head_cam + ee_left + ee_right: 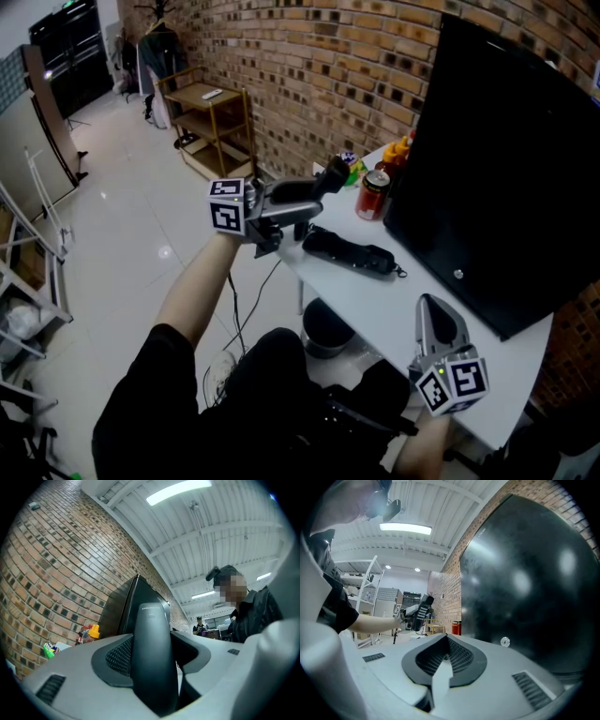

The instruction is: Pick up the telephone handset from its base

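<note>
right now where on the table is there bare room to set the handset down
Bare tabletop lies between the phone base and the right gripper, beside the black screen. The far corner is crowded: can, bottles.

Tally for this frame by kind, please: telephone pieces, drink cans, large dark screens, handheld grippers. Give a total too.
Telephone pieces: 2 (black plastic handset gripped by left gripper, black oblong base on white table)
Drink cans: 1 (red metal can)
Large dark screens: 1 (black flat panel)
Handheld grippers: 2 (left, plus right gripper, shut and empty)
Total: 6
</note>
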Tool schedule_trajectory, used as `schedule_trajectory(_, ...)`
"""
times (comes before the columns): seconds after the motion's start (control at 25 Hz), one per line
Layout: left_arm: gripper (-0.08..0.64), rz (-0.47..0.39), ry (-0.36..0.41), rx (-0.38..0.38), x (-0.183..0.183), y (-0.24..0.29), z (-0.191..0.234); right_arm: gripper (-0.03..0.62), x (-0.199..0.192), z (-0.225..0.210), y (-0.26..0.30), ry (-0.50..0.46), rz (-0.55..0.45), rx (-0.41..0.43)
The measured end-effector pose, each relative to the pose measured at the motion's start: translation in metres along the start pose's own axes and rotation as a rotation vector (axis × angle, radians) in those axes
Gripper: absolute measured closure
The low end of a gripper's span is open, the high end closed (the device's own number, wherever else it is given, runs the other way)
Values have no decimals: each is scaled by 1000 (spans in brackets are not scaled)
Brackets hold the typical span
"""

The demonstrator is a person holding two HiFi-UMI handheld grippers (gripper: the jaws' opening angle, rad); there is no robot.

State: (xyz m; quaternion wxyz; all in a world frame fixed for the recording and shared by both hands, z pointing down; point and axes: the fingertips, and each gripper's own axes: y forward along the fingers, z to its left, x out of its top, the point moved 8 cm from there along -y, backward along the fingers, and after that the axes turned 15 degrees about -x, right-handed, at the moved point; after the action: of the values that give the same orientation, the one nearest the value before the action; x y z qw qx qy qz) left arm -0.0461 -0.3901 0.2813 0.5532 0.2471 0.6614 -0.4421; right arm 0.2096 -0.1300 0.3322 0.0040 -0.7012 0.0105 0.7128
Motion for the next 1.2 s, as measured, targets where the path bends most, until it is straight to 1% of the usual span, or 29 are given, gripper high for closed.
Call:
schedule_trajectory(0.16, 302, -6, -17, -4, -2, -3, -1, 581, 0, 2, -2, -1, -2, 0)
schedule_trajectory(0.28, 302, 2, -8, -2, 0, -2, -1, 582, 1, 2, -2, 0, 1, -8)
schedule_trajectory(0.4, 302, 19, -16, -4, -1, 0, 1, 581, 1, 1, -2, 1, -3, -1)
schedule_trajectory(0.56, 302, 54, -7, -6, -1, 5, 2, 581, 1, 1, -2, 4, -6, -1)
schedule_trajectory(0.92, 302, 71, -28, -12, -6, 6, -1, 581, 2, 2, -5, 9, -3, -4)
schedule_trajectory(1.0, 302, 74, -33, -14, -6, 5, 0, 583, 3, 3, -4, 3, -12, 0)
schedule_trajectory(1.2, 302, 93, -8, -8, 1, 4, 0, 583, 4, 8, 6, -39, -22, 17)
